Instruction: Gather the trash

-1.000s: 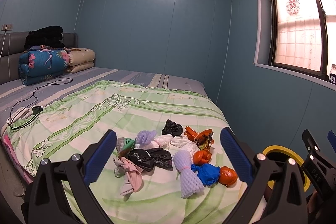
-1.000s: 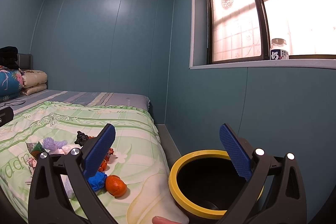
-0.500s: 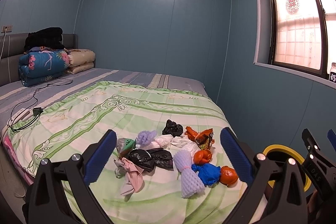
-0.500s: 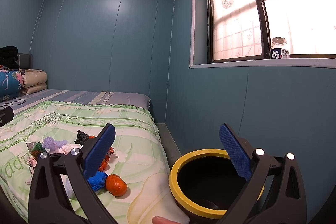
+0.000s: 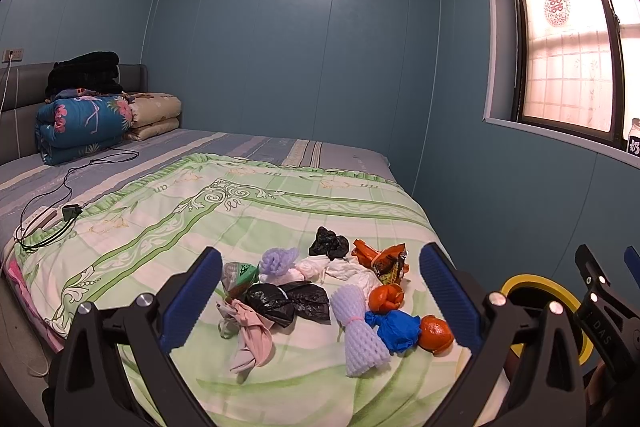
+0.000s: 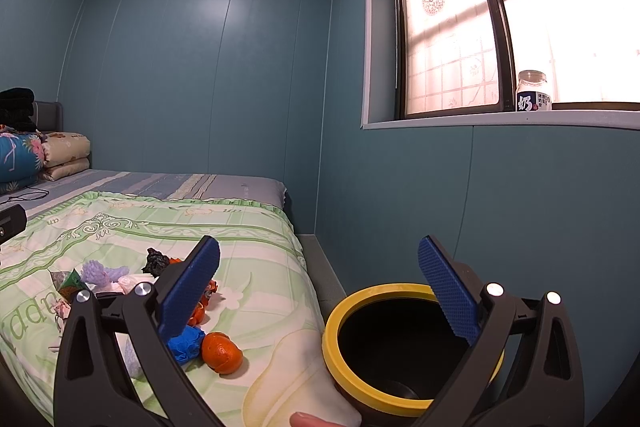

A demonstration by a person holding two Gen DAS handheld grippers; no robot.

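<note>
On the soft green quilt (image 5: 248, 223) lies a small heap of trash. From the left: a limp pink rag (image 5: 250, 333), a crinkly black bag (image 5: 288, 301), a bumpy white foam net (image 5: 358, 331), a scrunched blue ball (image 5: 396, 329) and a round orange peel (image 5: 436, 333). The left gripper (image 5: 320, 291) is held above them, its ridged blue jaws wide apart and holding nothing. The right gripper (image 6: 320, 291) is wide apart and bare too. Beside the bed stands a round black bin with a smooth yellow rim (image 6: 360, 375).
</note>
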